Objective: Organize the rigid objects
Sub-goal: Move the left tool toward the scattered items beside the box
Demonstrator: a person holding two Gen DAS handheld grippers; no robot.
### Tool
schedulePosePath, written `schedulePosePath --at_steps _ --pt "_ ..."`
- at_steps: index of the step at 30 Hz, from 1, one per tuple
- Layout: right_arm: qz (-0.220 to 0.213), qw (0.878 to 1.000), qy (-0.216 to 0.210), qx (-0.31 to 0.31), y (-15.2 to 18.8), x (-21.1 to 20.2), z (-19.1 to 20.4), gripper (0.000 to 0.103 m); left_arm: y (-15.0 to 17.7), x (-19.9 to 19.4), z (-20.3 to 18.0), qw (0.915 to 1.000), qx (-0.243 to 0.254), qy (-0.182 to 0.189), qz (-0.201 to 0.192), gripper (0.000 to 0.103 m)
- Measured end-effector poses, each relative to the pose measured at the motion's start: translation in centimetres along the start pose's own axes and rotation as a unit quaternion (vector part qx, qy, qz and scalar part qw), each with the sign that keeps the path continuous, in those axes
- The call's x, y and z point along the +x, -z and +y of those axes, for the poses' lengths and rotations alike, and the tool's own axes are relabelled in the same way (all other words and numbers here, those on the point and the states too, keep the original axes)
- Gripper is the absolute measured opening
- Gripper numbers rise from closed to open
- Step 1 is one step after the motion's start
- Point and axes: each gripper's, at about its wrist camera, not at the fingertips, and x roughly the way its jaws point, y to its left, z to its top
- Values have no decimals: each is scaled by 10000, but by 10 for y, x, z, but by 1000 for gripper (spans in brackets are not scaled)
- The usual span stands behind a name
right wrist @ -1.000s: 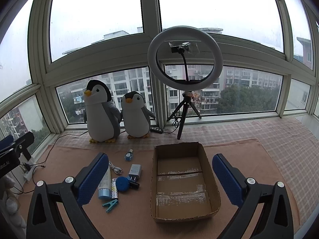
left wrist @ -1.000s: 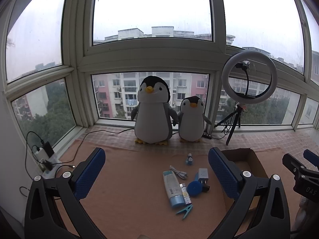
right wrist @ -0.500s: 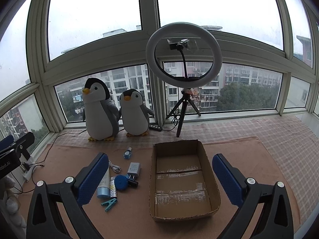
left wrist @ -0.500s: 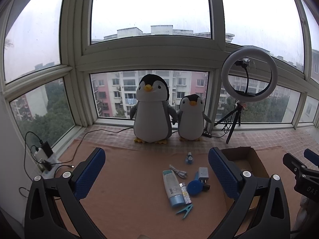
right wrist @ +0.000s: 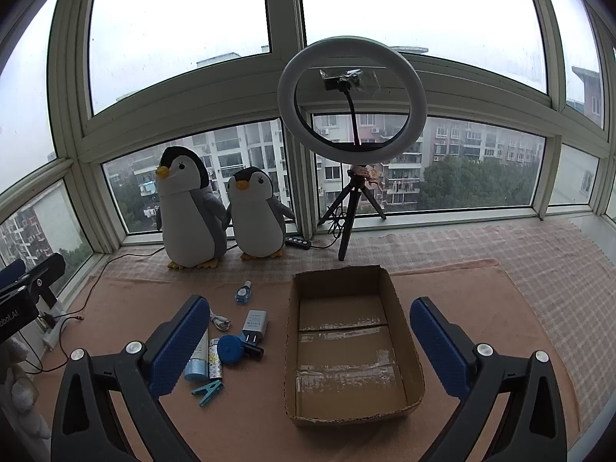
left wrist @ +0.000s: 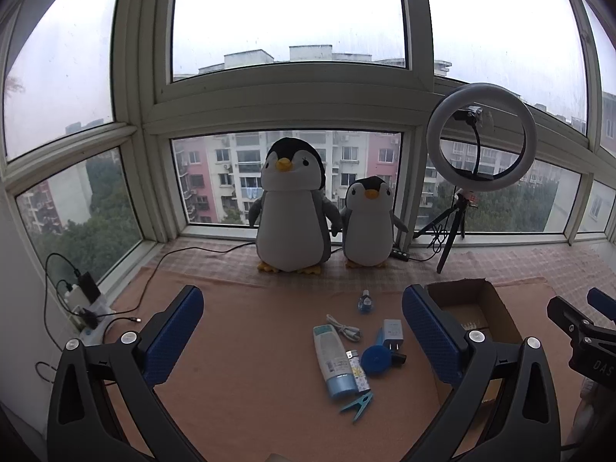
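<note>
Small items lie in a cluster on the brown mat: a blue-and-white tube (left wrist: 333,362) (right wrist: 197,358), a patterned lighter (left wrist: 358,371), a blue round disc (left wrist: 376,360) (right wrist: 230,349), a white charger (left wrist: 392,337) (right wrist: 256,322), a white cable (left wrist: 344,330), a small blue bottle (left wrist: 365,302) (right wrist: 242,292) and a teal clothespin (left wrist: 358,405) (right wrist: 208,387). An empty cardboard box (right wrist: 348,342) (left wrist: 473,308) stands to their right. My left gripper (left wrist: 302,342) is open and empty above the mat. My right gripper (right wrist: 308,346) is open and empty above the box.
Two plush penguins (left wrist: 292,208) (left wrist: 369,227) stand at the window. A ring light on a tripod (right wrist: 352,115) stands behind the box. A power strip with cables (left wrist: 82,304) lies at the far left. A checkered cloth (right wrist: 519,254) covers the sill to the right.
Both grippers have drifted slightly; the scene sits a little lower and shifted in both views. Nothing on the mat has moved.
</note>
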Motion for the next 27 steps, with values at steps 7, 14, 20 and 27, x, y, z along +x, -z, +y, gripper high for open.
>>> schedulePosePath --at_steps 7,14,20,27 --pt "131 9999 6 57 4 8 -7 102 7 10 -5 9999 69 20 148 103" --pt "330 9993 70 157 13 18 -23 102 22 31 -4 9989 134 -52 452 103" --pt "578 9977 218 272 28 32 -44 102 41 52 -1 9964 209 -132 806 103" --pt "922 9932 440 553 51 57 -80 102 67 77 14 9914 166 -126 1291 102"
